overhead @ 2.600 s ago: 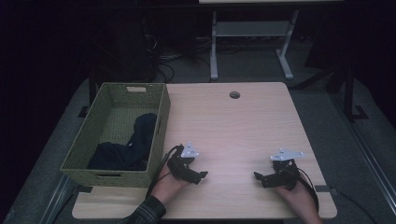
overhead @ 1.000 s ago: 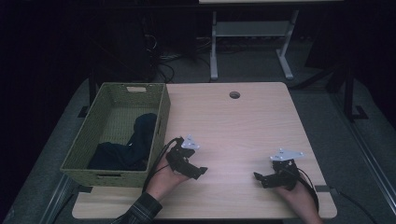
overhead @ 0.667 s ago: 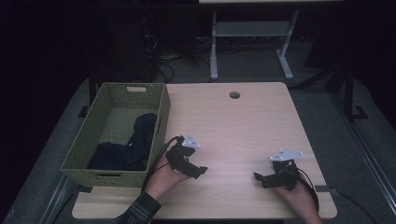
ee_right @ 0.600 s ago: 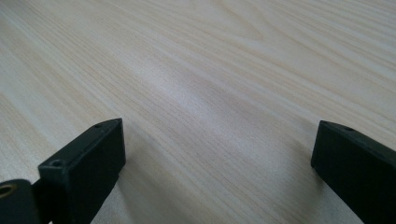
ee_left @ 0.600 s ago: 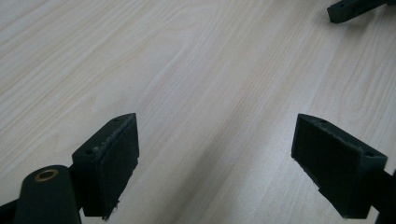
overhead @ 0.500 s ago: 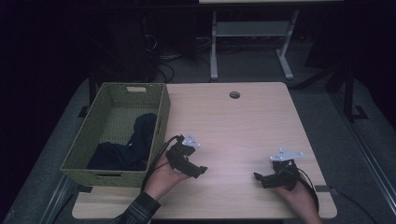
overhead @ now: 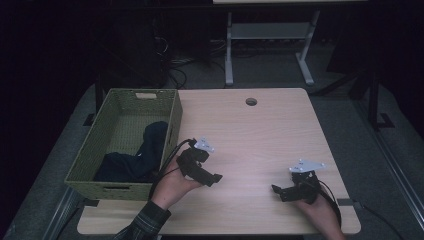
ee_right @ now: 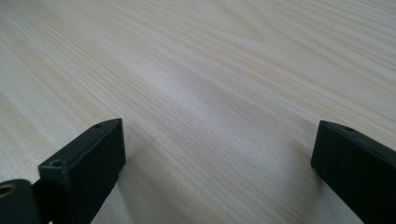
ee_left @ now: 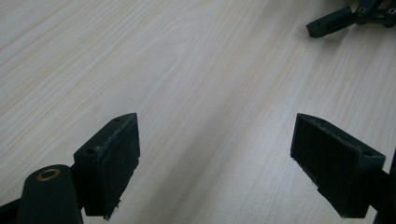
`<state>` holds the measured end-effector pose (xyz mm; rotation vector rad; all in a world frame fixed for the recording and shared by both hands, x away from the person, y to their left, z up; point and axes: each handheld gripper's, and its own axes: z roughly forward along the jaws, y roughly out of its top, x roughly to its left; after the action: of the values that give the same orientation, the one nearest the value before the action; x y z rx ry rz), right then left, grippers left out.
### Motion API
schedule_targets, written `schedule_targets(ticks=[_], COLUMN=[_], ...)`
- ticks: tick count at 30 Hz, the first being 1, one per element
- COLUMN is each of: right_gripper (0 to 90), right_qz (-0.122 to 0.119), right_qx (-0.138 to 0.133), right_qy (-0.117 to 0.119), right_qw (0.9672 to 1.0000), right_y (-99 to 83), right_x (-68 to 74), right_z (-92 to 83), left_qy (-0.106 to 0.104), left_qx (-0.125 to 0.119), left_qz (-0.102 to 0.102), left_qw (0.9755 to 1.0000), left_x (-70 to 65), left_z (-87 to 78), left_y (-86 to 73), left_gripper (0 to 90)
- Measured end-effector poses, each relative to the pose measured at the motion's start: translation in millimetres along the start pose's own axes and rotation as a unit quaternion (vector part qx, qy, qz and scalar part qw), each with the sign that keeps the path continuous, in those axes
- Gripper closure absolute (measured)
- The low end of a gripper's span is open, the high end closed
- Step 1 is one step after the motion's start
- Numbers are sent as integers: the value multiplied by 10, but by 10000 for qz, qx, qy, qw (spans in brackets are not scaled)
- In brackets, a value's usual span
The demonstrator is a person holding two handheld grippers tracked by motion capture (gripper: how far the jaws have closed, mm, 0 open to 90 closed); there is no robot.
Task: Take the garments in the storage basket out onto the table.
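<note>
Dark navy cloth (overhead: 142,155), crumpled and soft, lies inside the olive-green woven basket (overhead: 172,125) at the left end of the pale wooden desk (overhead: 260,135); part of it rises in a hump against the basket's right wall and the rest spreads low toward the near corner. My left gripper (overhead: 216,177) is the nearer of my two tools to it: in the high view I hold it just beside the basket's right wall, outside it, tilted so its black jaws point across the desk toward my right side, with its cable looping back beside my left hand (overhead: 172,182). In the left gripper view those jaws stand wide apart with nothing between them but bare wood grain, and my other tool's jaws show in the top right corner (ee_left: 348,18). My right gripper (overhead: 278,191) sits well apart from the basket, near the front right part of the desk, held in my right hand (overhead: 320,212), its grey three-cornered plate on top and its jaws pointing left. In the right gripper view its jaws are likewise spread wide and hold nothing, with plain desk surface between them. A round dark hole (overhead: 251,101) sits in the desk near its far edge, and a white metal stand (overhead: 270,35) is on the floor beyond the desk.
</note>
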<state>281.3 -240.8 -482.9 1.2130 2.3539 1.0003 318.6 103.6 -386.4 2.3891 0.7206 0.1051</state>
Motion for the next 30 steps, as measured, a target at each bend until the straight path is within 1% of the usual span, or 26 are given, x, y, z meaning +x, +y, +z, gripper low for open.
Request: schedule_targets(ticks=[3, 4, 5, 7, 10, 11, 14, 18, 19, 21, 23, 25, 27, 28, 29, 30], right_gripper=[26, 26, 26, 26, 26, 26, 26, 26, 26, 26, 26, 26, 26, 26, 26, 26], right_qz=[-2, -1, -3, -4, -7, -11, -13, -13, -13, -13, -12, -16, -11, -13, -13, -10], right_qx=[0, 0, -2, -2, -6, -1, 2, 3, 3, 4, 3, 1, 4, 3, 3, 4], right_qy=[0, 0, -1, -1, 6, 5, 4, 6, 6, 6, 7, 7, 7, 9, 9, 9], right_qw=[10000, 10000, 10000, 10000, 10000, 10000, 10000, 10000, 10000, 10000, 10000, 10000, 10000, 10000, 10000, 10000], right_y=[0, 0, 0, 0, 0, 0, 0, 1, 1, 1, 1, 1, 0, 1, 1, 1], right_x=[0, 0, 0, 0, 0, -1, -1, 0, 0, 0, 0, 0, 0, 0, 0, 1], right_z=[0, 0, 0, 0, 0, 0, -1, -1, -1, -1, -1, 0, -1, -1, -1, -1], left_qy=[-37, -35, -59, -75, -98, -102, -76, -143, -126, -80, -105, -132, -134, -154, -185, -215], left_qx=[-8, 4, -12, 6, 38, -4, 59, 127, 152, 99, 115, 189, 175, 219, 210, 180], left_qz=[-1, 40, -15, 41, 65, 23, 65, 87, 123, 117, 112, 150, 117, 146, 157, 117], left_qw=[10000, 10000, 10000, 10000, 9999, 9999, 9999, 9998, 9997, 9999, 9998, 9996, 9997, 9995, 9995, 9995], left_x=[-9, -8, -13, -3, 10, 10, 30, 68, 82, 99, 121, 159, 166, 179, 189, 212], left_z=[-18, -27, -35, -63, -102, -109, -151, -209, -229, -263, -304, -363, -382, -409, -435, -484], left_y=[39, 52, 67, 97, 140, 153, 185, 223, 236, 266, 303, 351, 366, 380, 389, 405], left_gripper=[154, 154, 154, 155, 156, 156, 156, 156, 156, 156, 156, 156, 156, 206, 206, 211])
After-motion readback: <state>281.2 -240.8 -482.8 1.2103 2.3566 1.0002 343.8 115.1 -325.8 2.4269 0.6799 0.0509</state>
